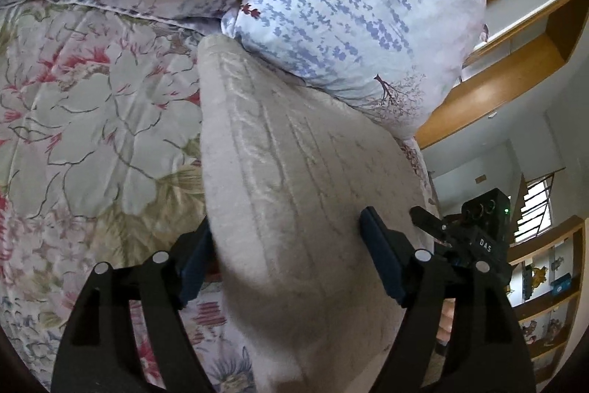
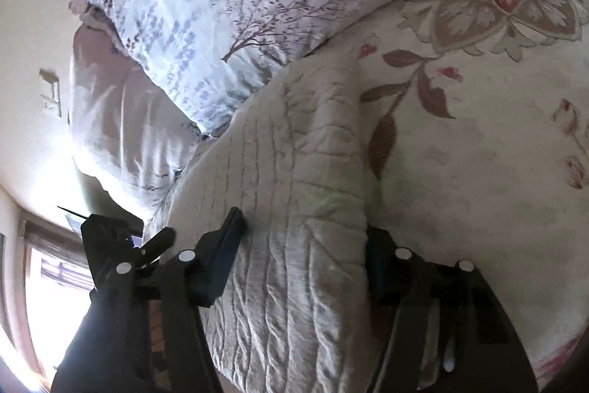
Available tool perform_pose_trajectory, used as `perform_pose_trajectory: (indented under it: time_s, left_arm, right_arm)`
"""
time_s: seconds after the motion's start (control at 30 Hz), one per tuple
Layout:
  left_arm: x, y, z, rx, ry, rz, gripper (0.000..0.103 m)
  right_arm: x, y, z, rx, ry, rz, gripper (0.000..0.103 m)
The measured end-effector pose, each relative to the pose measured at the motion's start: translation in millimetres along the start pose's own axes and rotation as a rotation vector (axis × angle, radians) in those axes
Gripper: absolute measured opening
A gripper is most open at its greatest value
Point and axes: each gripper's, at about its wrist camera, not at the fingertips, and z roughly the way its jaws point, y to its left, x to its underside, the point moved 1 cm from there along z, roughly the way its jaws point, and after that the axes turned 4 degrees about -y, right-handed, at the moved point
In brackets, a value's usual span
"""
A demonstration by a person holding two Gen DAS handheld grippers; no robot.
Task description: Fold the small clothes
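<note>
A cream cable-knit garment [image 1: 294, 179] lies on the floral bedspread [image 1: 92, 105], its far end against a pillow. My left gripper [image 1: 285, 267] is open, one finger on each side of the garment's near edge. In the right wrist view the same knit [image 2: 294, 172] fills the centre. My right gripper [image 2: 305, 253] is open too, its left finger [image 2: 224, 249] resting on the knit and its right finger [image 2: 379, 267] at the garment's right edge. The other gripper [image 1: 475, 238] shows at the right of the left wrist view.
A blue-and-white printed pillow [image 1: 349, 6] lies behind the garment, also in the right wrist view [image 2: 221, 6]. Wooden shelves [image 1: 533, 43] stand at the right, past the bed's edge. A bright window [image 2: 55, 275] is at the lower left.
</note>
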Motion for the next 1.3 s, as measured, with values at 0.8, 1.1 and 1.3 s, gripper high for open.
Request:
perform_pose_trajectory:
  time_s: [0.8,1.1,1.3]
  left_arm:
    - [-8.7,16.2,-47.3,0.083,-0.048,-0.022,0.037]
    - [-14.3,69.8,-131.7,-0.022,-0.120,-0.016,0.038]
    - [-11.0,108.7,-124.1,-0.072,-0.067,-0.048,0.040]
  right_arm:
    - [17.0,69.2,4.3,-0.128,-0.044,-0.152,0.028]
    - [42.1,136.8,61.6,-0.173,0.002,-0.275,0.027]
    - [61.1,134.0,92.3,-0.069,0.038,-0.245,0.027]
